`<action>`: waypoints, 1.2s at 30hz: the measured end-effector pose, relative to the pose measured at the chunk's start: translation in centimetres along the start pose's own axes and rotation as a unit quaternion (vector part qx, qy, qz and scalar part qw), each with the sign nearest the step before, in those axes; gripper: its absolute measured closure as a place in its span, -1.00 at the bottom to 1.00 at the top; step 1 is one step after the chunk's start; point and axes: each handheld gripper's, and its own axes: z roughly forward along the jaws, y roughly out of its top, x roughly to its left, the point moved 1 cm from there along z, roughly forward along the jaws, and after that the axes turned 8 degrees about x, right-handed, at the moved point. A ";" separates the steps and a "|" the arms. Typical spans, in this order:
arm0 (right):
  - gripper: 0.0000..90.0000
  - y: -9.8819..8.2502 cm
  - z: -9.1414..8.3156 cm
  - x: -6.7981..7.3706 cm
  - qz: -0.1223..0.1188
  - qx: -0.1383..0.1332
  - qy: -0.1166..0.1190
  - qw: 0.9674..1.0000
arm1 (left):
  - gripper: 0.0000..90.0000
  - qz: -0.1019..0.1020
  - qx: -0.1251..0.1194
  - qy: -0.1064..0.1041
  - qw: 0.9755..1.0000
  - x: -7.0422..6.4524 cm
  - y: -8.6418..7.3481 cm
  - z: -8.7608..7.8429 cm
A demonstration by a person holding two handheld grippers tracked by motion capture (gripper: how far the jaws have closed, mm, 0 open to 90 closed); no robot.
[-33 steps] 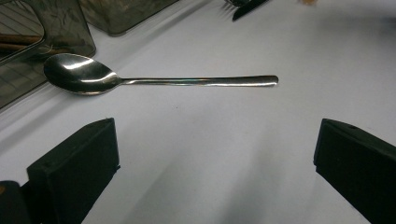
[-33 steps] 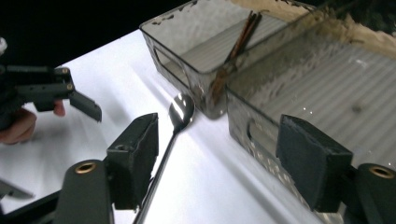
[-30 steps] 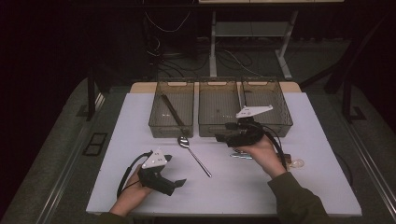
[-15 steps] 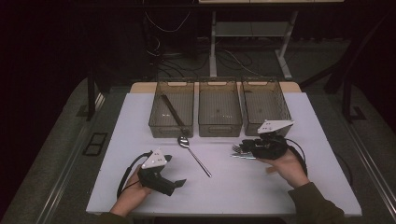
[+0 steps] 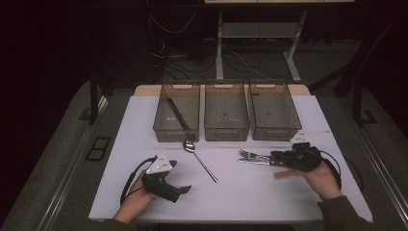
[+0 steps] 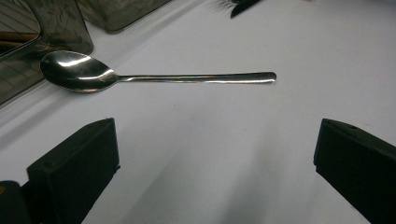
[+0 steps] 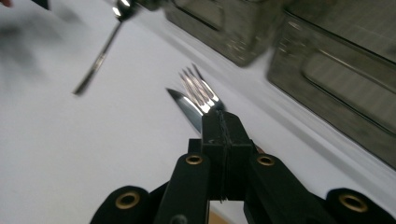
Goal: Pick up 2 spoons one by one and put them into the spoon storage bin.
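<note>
A steel spoon (image 5: 199, 161) lies slantwise on the white table (image 5: 240, 192), in front of the left bin. In the left gripper view the spoon (image 6: 154, 77) rests just beyond my left gripper (image 6: 215, 172), which is open and empty. That left gripper (image 5: 185, 188) sits low at the front left. A fork (image 5: 248, 154) and a knife (image 5: 255, 161) lie side by side at the right. My right gripper (image 5: 275, 156) is over their handles. Its jaws have just been closing and now meet, with nothing seen between them. The fork (image 7: 201, 91) and knife (image 7: 184, 109) stick out past my right gripper (image 7: 223, 135).
Three clear bins stand in a row at the back: left bin (image 5: 175, 137), middle bin (image 5: 226, 132), right bin (image 5: 274, 132). A long dark utensil (image 5: 177, 114) lies in the left bin. A tan wooden piece (image 5: 283, 175) lies by the right hand.
The right hand has moved rightward and a little nearer, from in front of the bins to the fork and knife, and its jaws have closed. The left hand has stayed put.
</note>
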 end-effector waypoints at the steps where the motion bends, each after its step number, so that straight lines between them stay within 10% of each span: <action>1: 0.98 -0.5 -0.3 -0.4 0.007 0.001 -0.009 1.000 | -1.00 0.000 0.000 0.000 1.000 0.0 0.0 0.0; 16: 0.59 -5.7 -3.2 -5.0 0.093 0.015 -0.080 0.992 | -1.00 0.002 0.001 0.000 1.000 -0.1 0.0 0.0; 36: 0.59 -8.7 -2.1 -7.4 0.126 0.049 -0.047 0.990 | -1.00 0.004 0.004 0.000 1.000 -0.2 0.1 0.1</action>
